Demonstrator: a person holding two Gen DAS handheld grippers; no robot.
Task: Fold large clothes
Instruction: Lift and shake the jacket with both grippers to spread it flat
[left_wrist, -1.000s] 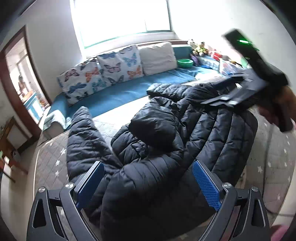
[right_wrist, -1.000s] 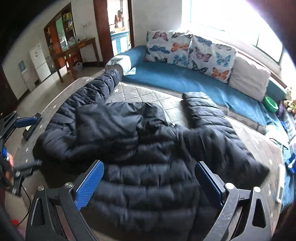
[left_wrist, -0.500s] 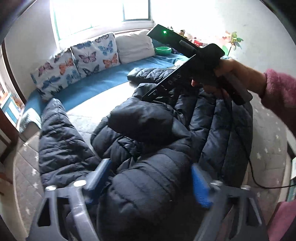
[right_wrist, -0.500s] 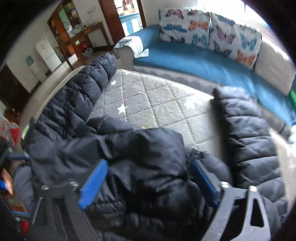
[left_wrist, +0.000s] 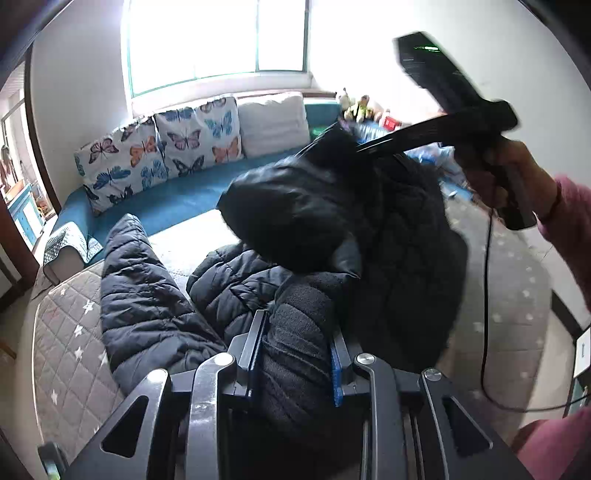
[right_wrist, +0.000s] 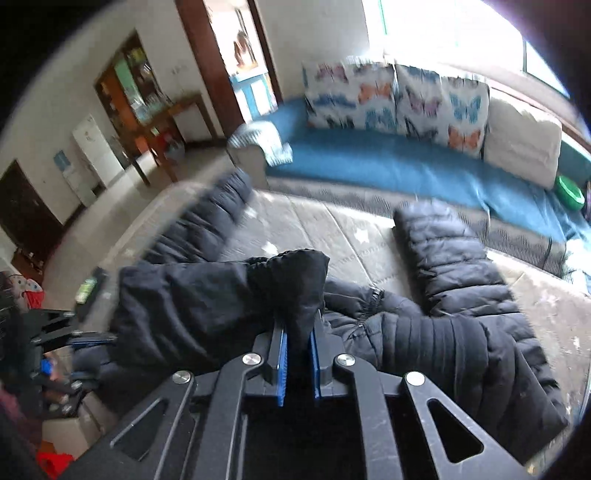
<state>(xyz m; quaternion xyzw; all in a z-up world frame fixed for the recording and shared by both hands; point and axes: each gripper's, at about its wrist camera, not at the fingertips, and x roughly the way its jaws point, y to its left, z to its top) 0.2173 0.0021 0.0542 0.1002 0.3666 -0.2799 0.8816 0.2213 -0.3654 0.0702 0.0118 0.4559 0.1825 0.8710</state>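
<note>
Now both grippers, open before, clamp the jacket (left_wrist: 295, 354).

A grey quilted mattress (left_wrist: 62, 354) with white stars spreads below, and behind it runs a blue sofa (left_wrist: 177, 199) under a bright window (left_wrist: 218, 37). Three butterfly-print cushions (left_wrist: 159, 147) lean against the sofa back, with a plain white cushion (left_wrist: 273, 123) just beside them and a patterned throw (left_wrist: 70, 242) draped over the sofa arm. A green bowl (right_wrist: 570, 192) sits at the far end of the seat, near small toys (left_wrist: 356, 105) on the ledge. Across the room, a wooden doorway (right_wrist: 236, 62) opens beside a dark wooden table (right_wrist: 166, 122) and a white cabinet (right_wrist: 92, 151).
</note>
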